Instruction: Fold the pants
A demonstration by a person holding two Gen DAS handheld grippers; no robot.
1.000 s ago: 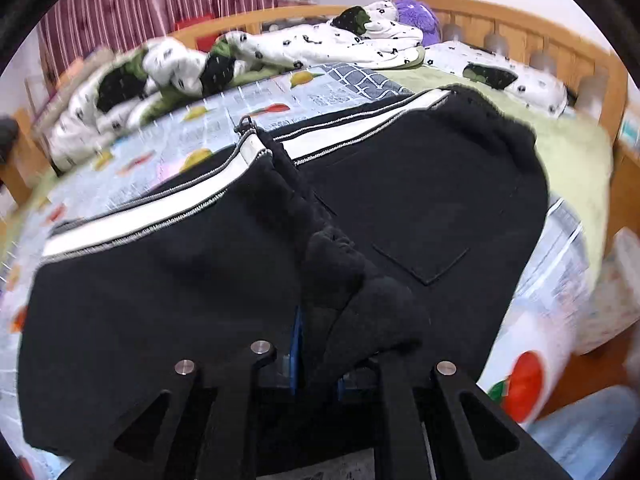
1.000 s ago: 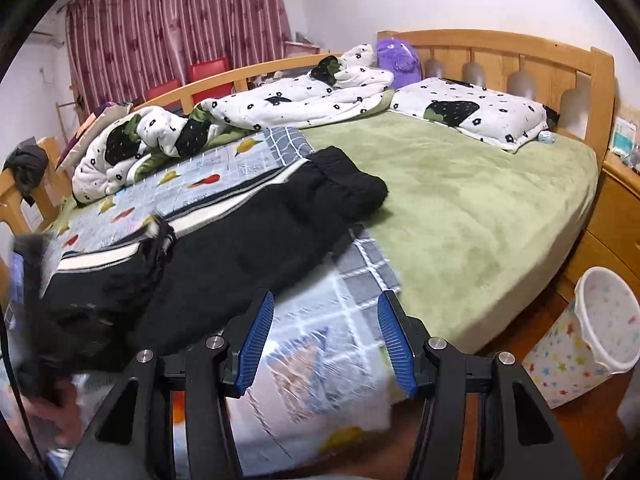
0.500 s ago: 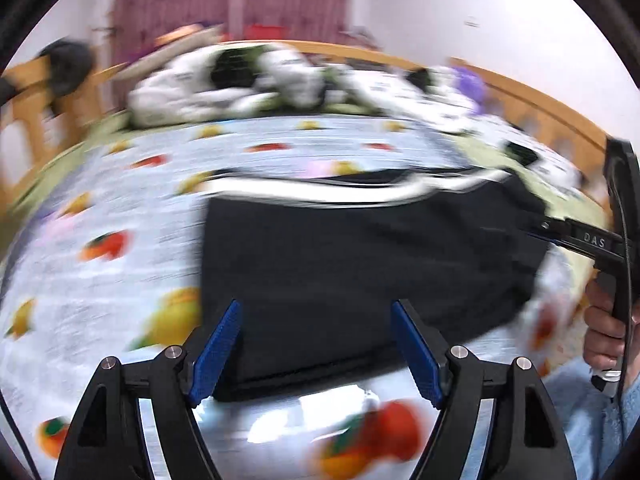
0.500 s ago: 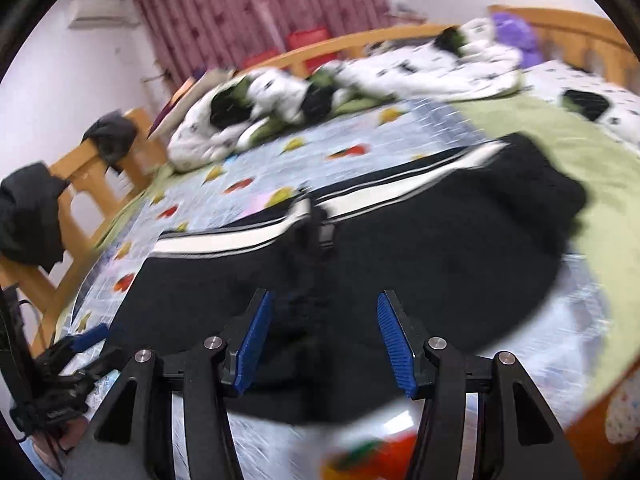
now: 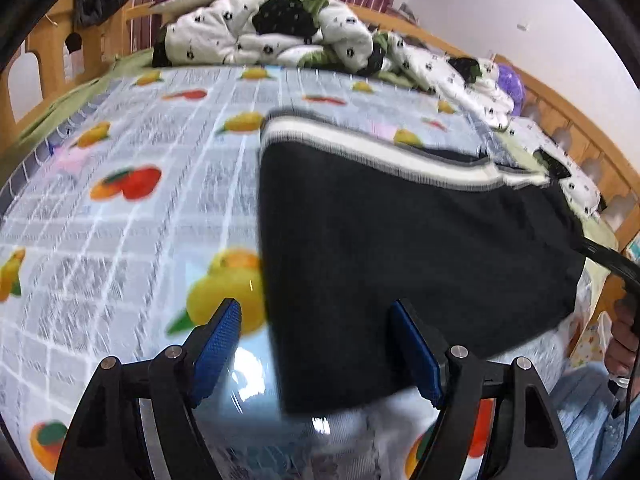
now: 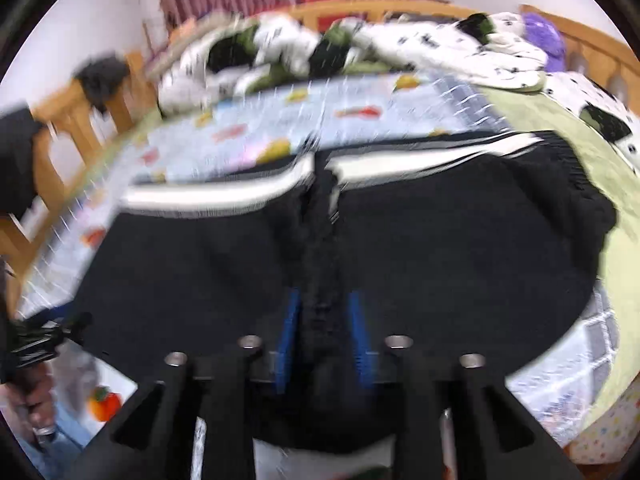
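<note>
Black pants (image 5: 400, 248) with a white side stripe (image 5: 380, 152) lie folded in half on the fruit-print bed sheet (image 5: 140, 220). My left gripper (image 5: 320, 344) is open and empty, hovering at the near left corner of the pants. In the right wrist view the pants (image 6: 460, 248) fill the middle, with a bunched ridge of cloth running toward the camera. My right gripper (image 6: 324, 336) is shut on that ridge at the near edge. The right wrist view is blurred.
A rumpled white quilt with black spots (image 5: 280, 32) lies along the far side of the bed. A wooden bed frame (image 5: 580, 128) rings the bed. A green blanket (image 6: 560, 128) and pillow (image 6: 600, 112) are at the right. A purple plush (image 6: 544, 36) sits by the headboard.
My left gripper let go of the bunched pants cloth, opened and swung to the left end. My right gripper moved in from the bed's right side and closed on the cloth ridge.
</note>
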